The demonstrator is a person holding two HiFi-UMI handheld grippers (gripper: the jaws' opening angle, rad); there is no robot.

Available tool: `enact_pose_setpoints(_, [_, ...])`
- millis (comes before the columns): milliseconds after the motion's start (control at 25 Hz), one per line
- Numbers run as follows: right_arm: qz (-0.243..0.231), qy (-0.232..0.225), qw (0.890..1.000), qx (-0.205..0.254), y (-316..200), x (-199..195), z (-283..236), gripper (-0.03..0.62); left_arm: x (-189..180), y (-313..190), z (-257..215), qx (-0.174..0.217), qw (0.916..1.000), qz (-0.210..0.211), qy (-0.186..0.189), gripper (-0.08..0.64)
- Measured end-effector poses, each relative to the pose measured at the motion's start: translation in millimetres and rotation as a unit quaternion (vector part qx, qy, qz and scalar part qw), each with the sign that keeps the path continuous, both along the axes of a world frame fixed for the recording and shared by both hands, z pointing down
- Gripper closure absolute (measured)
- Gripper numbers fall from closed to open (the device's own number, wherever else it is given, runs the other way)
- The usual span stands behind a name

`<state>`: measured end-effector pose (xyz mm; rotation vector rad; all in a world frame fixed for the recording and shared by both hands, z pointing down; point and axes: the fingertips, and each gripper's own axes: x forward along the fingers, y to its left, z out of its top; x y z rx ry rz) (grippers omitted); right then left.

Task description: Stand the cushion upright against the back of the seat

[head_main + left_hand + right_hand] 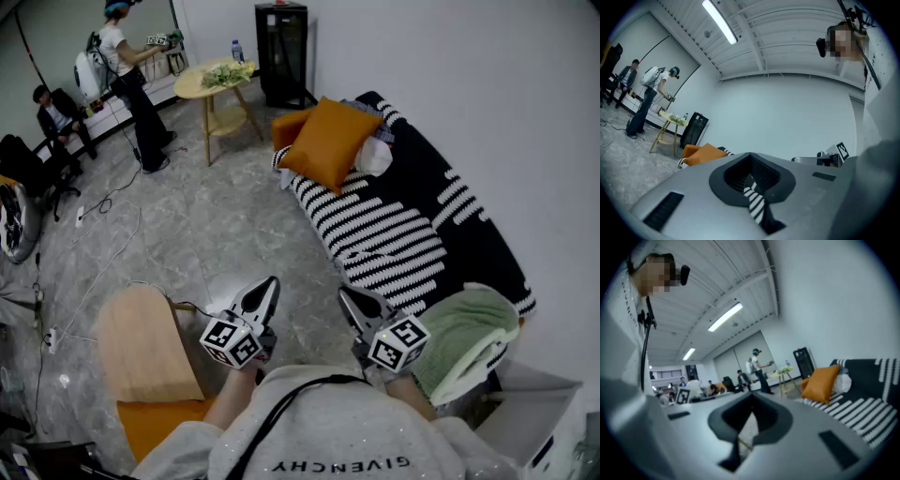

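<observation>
An orange cushion leans tilted at the far end of the sofa, which has a black-and-white striped cover. It also shows in the left gripper view as the orange cushion and in the right gripper view as the orange cushion. A second orange cushion and a white one lie beside it. My left gripper and right gripper hang side by side over the floor before the sofa's near end, far from the cushions. Both are shut and hold nothing.
A folded green blanket rests on the sofa's near end. A wooden chair with an orange seat stands at my left. A round table, a black cabinet and people are at the back. Cables cross the floor.
</observation>
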<state>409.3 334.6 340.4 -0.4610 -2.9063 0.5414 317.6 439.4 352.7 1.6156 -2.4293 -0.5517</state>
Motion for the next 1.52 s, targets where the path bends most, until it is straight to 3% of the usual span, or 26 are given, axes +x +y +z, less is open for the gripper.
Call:
enact_pose_setpoints(600, [0.038,0.024,0.999,0.002,-2,-32,18,0.575,-41,-8,16,0.001,0.9991,0.032,0.028,0.537])
enact_pose_setpoints(760, [0.048,0.022,0.998,-0.020,-2,-46,22,0.575,-54,-1,21,0.000,0.9989,0.034,0.032,0.537])
enact_pose_setpoints(1080, [0.047,0.036,0.998,-0.038,0,-82,36,0.575,-95,24,41,-0.003,0.9982,0.005,0.060,0.537])
enact_pose_setpoints(1240, [0.043,0.043,0.997,-0.042,-20,-111,45,0.575,-119,9,48,-0.005,0.9983,0.003,0.058,0.537])
enact_pose_setpoints(1520, [0.022,0.052,0.997,-0.053,-60,-197,57,0.574,-186,-29,47,-0.011,0.9984,0.003,0.055,0.537])
